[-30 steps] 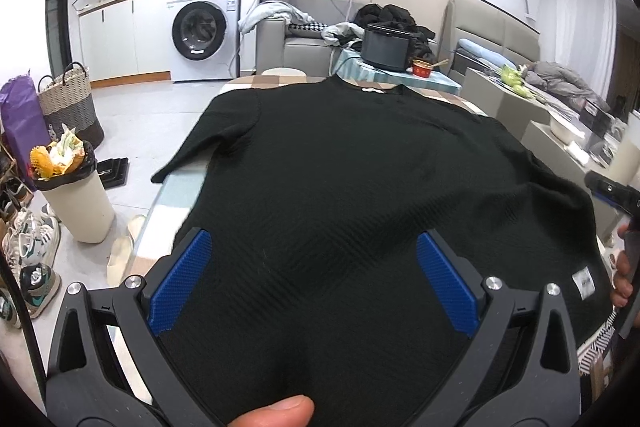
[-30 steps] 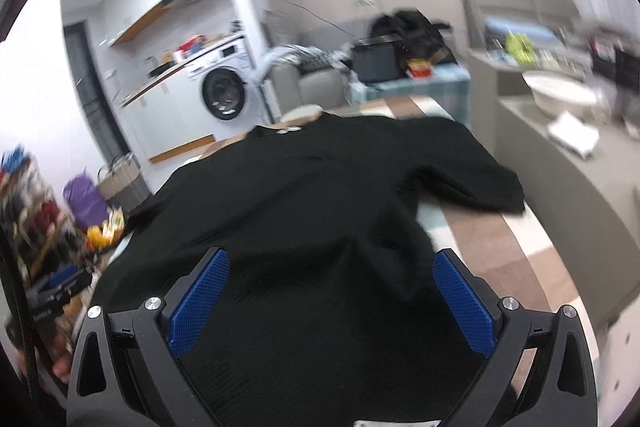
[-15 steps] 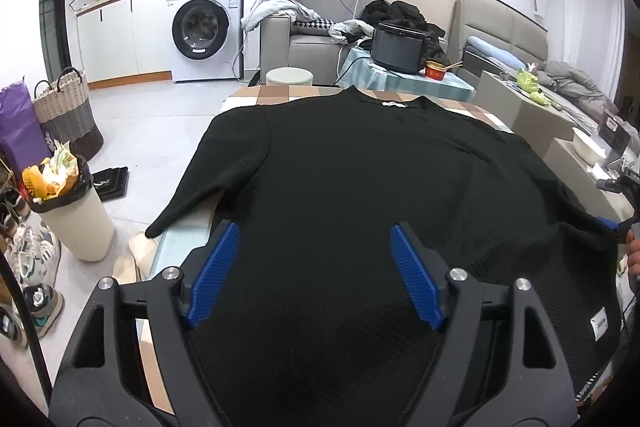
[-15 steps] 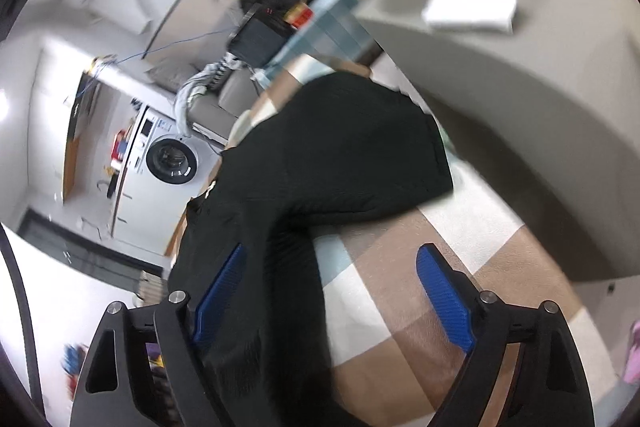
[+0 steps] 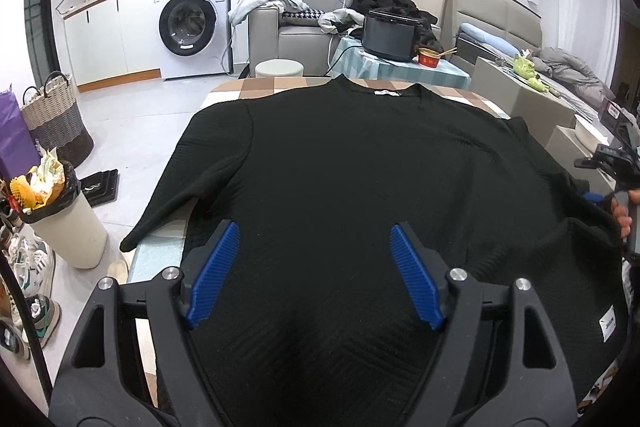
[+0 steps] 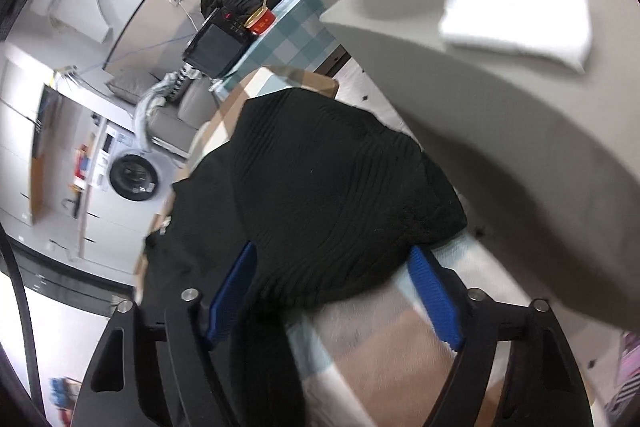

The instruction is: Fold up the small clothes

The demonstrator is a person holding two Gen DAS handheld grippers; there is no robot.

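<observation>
Clearly the black top [image 5: 360, 179] lies spread flat on the checked table [image 5: 256, 89], collar at the far end and hem at the near end, so its long axis runs straight away from the left gripper [image 5: 316, 271]. That gripper hangs over the lower middle of the body, jaws wide apart, blue pads [image 5: 212, 273] clear of the cloth as far as I can tell — it holds nothing.

The right gripper [image 6: 332, 293] is the one placed for the next move. It sits at the garment's right edge, jaws also wide and empty, and the right sleeve [image 6: 336, 195] lies just beyond its fingertips, running away toward the far right corner of the table. The left pad [image 6: 230, 297] is over black fabric; the right pad [image 6: 436, 297] is over bare checked cloth, so the sleeve's near edge falls between them. In the left wrist view the same gripper shows at the right margin [image 5: 612, 167], beside the sleeve.

The left sleeve [image 5: 196, 179] hangs off the table's left edge, well left of the left gripper.

My judgement: folding starts with a sleeve brought inward across the body, and the right one is nearer its tool — a short reach forward and down.
</observation>
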